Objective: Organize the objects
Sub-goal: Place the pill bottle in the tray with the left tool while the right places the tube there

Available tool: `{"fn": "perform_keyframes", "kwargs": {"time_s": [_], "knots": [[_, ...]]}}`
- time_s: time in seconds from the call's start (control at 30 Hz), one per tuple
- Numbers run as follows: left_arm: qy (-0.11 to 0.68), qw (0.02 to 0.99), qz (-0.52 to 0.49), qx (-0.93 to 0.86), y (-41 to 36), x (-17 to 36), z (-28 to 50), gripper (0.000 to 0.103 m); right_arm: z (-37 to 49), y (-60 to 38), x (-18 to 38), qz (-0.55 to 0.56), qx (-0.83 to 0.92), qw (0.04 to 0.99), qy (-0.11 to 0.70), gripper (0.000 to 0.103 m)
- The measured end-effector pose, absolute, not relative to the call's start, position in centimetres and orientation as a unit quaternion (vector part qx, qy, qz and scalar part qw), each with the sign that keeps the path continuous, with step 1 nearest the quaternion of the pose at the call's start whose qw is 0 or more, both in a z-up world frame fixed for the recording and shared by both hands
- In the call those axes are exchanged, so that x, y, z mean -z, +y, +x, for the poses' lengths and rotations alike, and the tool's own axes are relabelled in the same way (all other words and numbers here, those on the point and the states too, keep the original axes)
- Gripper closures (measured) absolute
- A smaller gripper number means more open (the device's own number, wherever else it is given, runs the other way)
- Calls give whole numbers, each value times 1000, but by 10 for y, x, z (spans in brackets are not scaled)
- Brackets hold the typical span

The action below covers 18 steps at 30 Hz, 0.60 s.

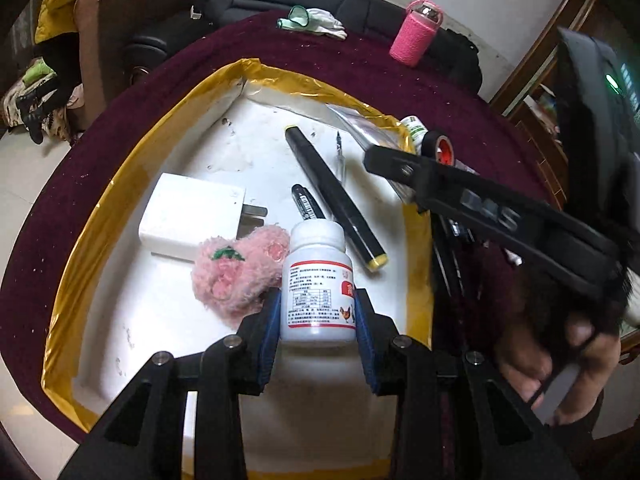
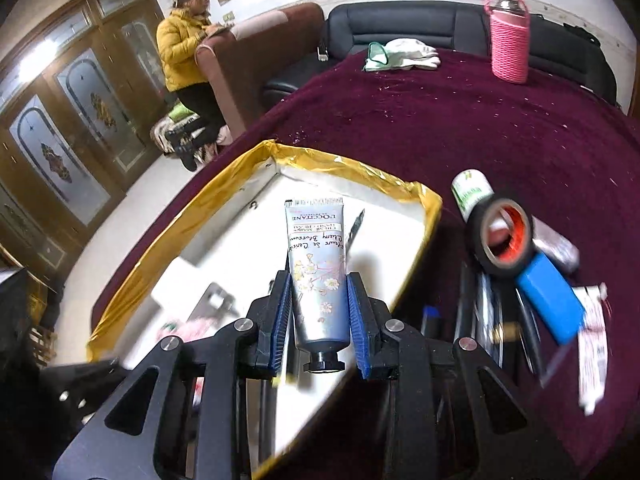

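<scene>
Gripping bottle (image 1: 318, 280), hand-cream tube (image 2: 318, 276).

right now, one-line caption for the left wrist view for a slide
Left hand-held gripper holds a white pill bottle over the yellow-taped tray, beside a pink plush toy.

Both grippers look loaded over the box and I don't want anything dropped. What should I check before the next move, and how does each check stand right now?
1. Left gripper holds the white pill bottle between both pads: ok.
2. Right gripper holds the hand cream tube, cap toward the camera: ok.
3. Bottle is over the yellow-taped box interior: ok.
4. Free floor beside the pink plush toy and black marker for the bottle: ok.
5. Tube fully inside the box edge: cannot tell, the view is blurred.
6. Bottle resting on the floor or lifted: cannot tell.
</scene>
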<state>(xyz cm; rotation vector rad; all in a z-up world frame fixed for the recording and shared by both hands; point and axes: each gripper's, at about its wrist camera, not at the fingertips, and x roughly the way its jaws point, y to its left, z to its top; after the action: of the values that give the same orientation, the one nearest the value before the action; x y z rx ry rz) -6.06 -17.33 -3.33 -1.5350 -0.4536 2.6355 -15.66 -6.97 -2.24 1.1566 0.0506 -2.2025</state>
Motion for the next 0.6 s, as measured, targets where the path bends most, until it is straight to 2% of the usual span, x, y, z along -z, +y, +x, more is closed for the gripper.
{"fn": "perform_keyframes", "kwargs": {"time_s": [0.33,0.6], "knots": [[-129,34,-503,-854,-169,38,-59,68,-165,-85,39,432,851,293,54,75],[-151,29,-483,-862,-173,39,-51,68,-169,-79,41,425,849,313,26,74]]}}
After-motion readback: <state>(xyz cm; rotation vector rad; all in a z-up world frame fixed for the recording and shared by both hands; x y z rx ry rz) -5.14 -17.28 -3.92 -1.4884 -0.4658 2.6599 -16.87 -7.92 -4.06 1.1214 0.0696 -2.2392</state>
